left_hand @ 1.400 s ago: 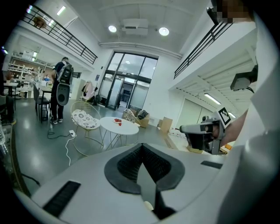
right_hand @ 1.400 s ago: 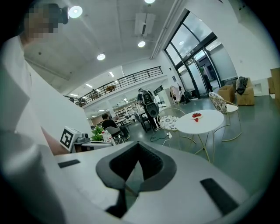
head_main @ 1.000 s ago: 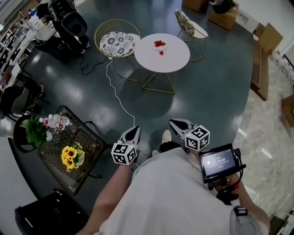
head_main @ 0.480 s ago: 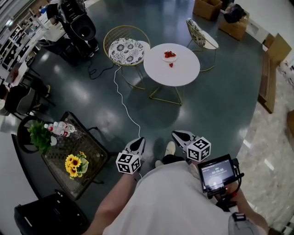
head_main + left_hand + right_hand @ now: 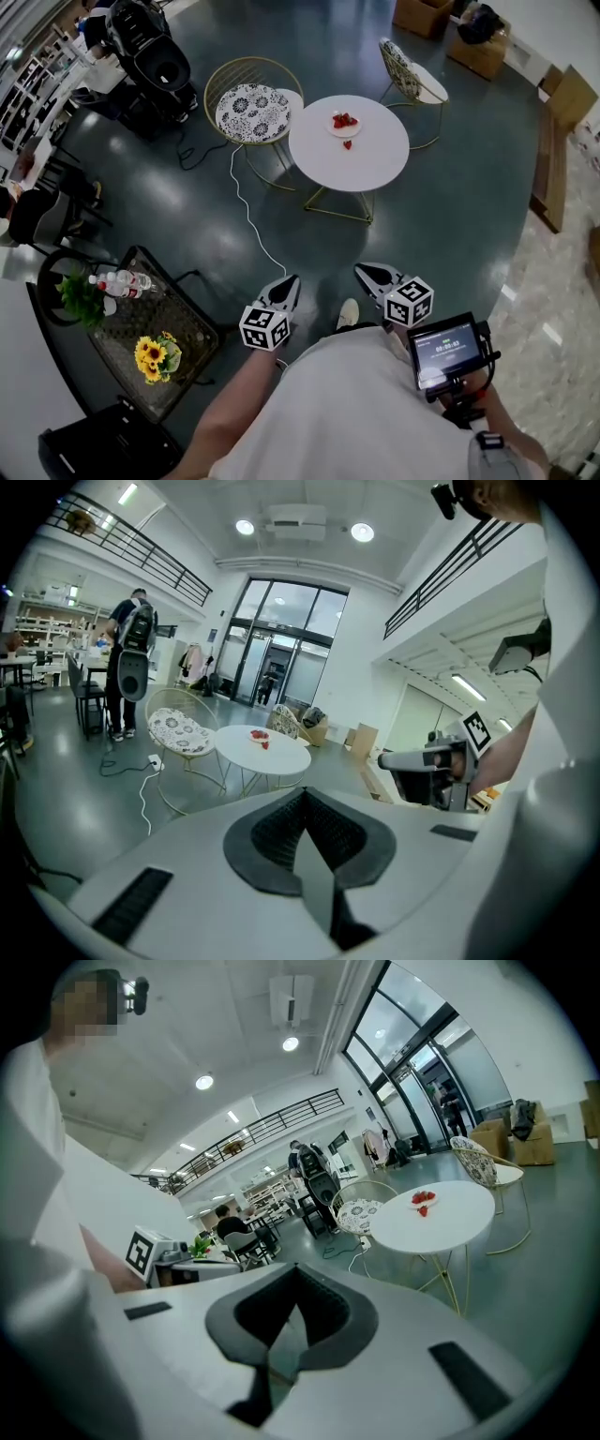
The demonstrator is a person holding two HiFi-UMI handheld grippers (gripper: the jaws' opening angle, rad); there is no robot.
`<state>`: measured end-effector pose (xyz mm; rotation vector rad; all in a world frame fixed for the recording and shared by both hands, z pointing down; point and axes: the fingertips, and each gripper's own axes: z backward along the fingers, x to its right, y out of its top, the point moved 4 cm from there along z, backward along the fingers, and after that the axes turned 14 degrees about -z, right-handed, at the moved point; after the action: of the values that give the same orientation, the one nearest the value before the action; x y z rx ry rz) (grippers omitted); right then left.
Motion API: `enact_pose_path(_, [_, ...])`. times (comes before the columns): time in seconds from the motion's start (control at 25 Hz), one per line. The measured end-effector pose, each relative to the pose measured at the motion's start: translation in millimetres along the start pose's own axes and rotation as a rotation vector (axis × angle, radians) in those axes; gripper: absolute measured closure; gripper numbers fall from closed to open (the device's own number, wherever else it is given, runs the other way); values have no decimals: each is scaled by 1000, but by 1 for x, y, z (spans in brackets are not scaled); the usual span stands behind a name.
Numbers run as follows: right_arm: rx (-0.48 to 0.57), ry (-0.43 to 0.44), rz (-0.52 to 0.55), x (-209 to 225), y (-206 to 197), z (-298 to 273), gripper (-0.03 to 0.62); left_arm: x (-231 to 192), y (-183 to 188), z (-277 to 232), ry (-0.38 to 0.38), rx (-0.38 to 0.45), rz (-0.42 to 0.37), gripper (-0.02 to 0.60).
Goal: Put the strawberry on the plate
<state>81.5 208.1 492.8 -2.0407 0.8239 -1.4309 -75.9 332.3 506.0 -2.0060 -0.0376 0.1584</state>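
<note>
A round white table [image 5: 361,164] stands a few steps ahead on the dark floor. On it a small white plate [image 5: 344,128] holds strawberries, and one loose strawberry [image 5: 347,144] lies just in front of the plate. My left gripper [image 5: 289,283] and right gripper [image 5: 364,273] are held close to the person's body, far short of the table, both shut and empty. The left gripper view shows its jaws [image 5: 305,795] closed, with the table [image 5: 267,754] and the strawberry [image 5: 265,745] far off. The right gripper view shows the same table [image 5: 441,1222], plate [image 5: 424,1198] and strawberry [image 5: 422,1210].
Two wire chairs with patterned cushions [image 5: 251,111] [image 5: 405,70] flank the table. A white cable [image 5: 246,211] runs across the floor. A glass side table [image 5: 141,323] with sunflowers and bottles stands at the left, near a black case [image 5: 103,450]. Cardboard boxes [image 5: 422,14] sit far back.
The white table has drifted lower and nearer in the head view as the person walks toward it. Both grippers stay shut, held in front of the body.
</note>
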Motion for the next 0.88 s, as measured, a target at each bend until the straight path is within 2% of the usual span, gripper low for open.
enact_pose_path(0.48, [2, 21, -11, 47, 54, -16, 588, -25, 46, -67, 20, 10, -15, 575])
enact_pose_path(0.88, [24, -36, -35, 86, 89, -25, 588, -47, 72, -111, -21, 8, -29, 575])
